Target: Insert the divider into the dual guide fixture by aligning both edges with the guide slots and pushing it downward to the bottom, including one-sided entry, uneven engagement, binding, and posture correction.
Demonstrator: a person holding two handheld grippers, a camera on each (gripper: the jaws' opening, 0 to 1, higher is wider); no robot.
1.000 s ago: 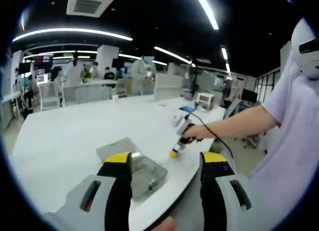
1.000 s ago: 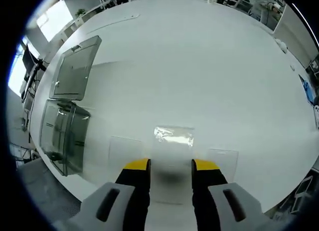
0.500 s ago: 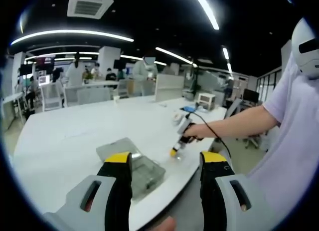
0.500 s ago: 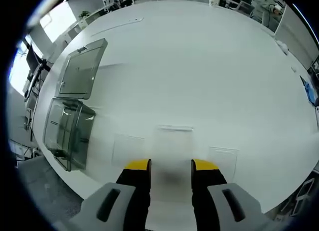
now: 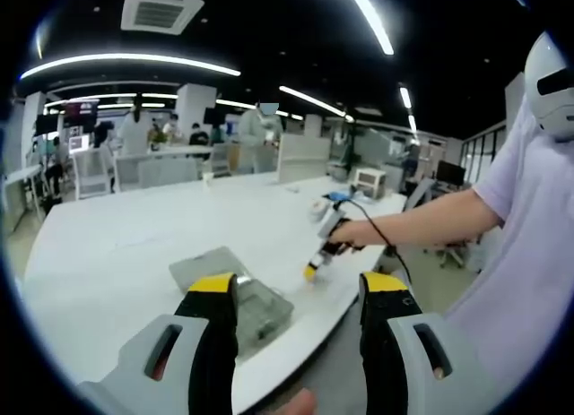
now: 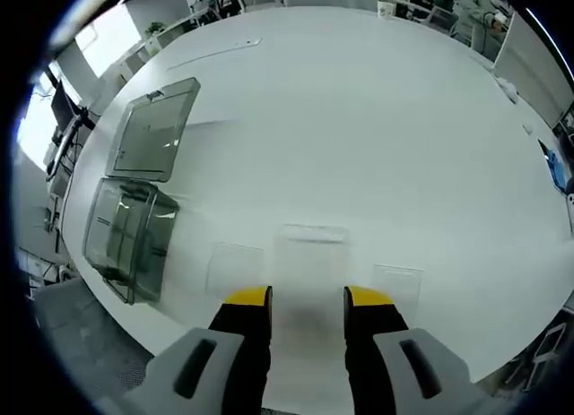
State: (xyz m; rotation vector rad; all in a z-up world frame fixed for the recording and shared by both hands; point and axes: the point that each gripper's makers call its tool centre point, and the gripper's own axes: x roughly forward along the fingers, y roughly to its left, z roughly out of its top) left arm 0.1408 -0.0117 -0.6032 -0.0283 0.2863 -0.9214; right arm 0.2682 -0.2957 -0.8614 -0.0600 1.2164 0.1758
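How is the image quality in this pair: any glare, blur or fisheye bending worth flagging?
Left gripper view: ceiling light strips blow out bright and curve with the fisheye; the distant office looks soft. Right gripper view: the white table is evenly lit and bulges from the distortion; the clear dividers near the right claw are faint and low in contrast, and the transparent box reads sharper.

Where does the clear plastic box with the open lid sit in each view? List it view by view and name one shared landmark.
Left gripper view: clear plastic box lies low and centre on the table, just beyond the left gripper, part hidden by its jaw.
Right gripper view: clear plastic box sits at the left, lid open flat beyond it.
Shared landmark: the white table.
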